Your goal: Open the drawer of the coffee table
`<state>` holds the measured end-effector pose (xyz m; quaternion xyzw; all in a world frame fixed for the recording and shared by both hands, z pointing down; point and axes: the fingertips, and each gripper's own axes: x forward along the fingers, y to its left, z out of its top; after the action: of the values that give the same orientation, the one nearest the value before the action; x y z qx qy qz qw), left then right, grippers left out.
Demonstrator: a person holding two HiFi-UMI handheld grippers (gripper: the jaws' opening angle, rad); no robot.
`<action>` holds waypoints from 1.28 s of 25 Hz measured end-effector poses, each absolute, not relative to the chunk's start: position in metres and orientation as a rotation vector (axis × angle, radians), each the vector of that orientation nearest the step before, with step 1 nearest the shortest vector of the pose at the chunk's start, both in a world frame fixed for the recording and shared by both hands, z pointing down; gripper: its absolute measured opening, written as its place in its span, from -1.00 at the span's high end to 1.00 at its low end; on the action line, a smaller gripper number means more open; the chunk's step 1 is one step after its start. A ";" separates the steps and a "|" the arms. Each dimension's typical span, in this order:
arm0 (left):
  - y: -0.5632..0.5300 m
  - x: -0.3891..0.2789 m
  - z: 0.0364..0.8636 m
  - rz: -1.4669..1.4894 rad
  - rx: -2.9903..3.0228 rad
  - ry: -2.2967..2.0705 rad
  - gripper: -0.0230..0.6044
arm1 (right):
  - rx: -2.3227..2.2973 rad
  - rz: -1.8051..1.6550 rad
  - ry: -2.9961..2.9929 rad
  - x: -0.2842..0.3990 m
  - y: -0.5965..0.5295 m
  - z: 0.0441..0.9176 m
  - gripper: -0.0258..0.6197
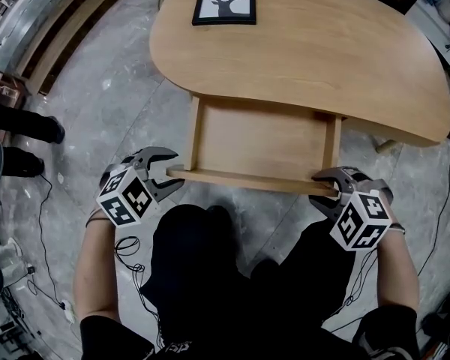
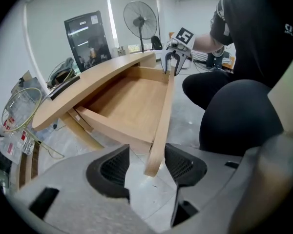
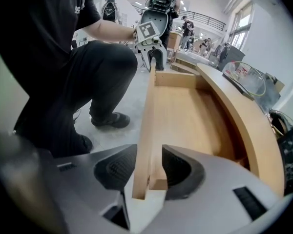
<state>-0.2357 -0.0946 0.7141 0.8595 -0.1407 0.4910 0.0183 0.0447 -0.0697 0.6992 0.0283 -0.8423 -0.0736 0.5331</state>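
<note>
The light wood coffee table [image 1: 322, 43] has its drawer [image 1: 262, 137] pulled out toward me, and the inside is bare. The drawer's front board [image 1: 247, 177] runs between my two grippers. My left gripper [image 1: 171, 172] straddles the board's left end. In the left gripper view the board end [image 2: 156, 150] stands between the jaws of the left gripper [image 2: 147, 165] with a gap at each pad, so it is open. My right gripper [image 1: 328, 190] straddles the right end. In the right gripper view the board [image 3: 145, 145] sits between the parted pads of the right gripper [image 3: 149, 168].
A black-framed deer picture [image 1: 224, 2] lies on the tabletop at the far side. The holder crouches close behind the drawer, knees [image 1: 210, 238] near its front. Someone's shoes [image 1: 30, 130] and cables [image 1: 49, 223] are on the floor at left. A standing fan [image 2: 141, 21] is beyond the table.
</note>
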 end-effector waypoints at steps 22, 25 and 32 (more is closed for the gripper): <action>-0.162 -0.209 0.575 0.763 2.932 -0.810 0.05 | 0.651 -0.036 -2.485 0.002 -0.167 0.562 0.90; -0.173 -0.212 0.525 0.680 2.911 -0.960 0.32 | 0.787 0.034 -2.551 -0.007 -0.182 0.518 0.91; -0.169 -0.205 0.421 0.599 2.802 -1.046 0.90 | 0.677 0.211 -2.650 -0.033 -0.148 0.426 0.91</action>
<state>-0.2054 -0.1688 0.4212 0.9177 -0.3426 0.1961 0.0454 -0.0330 -0.1482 0.4259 0.2420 -0.9469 0.0753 0.1981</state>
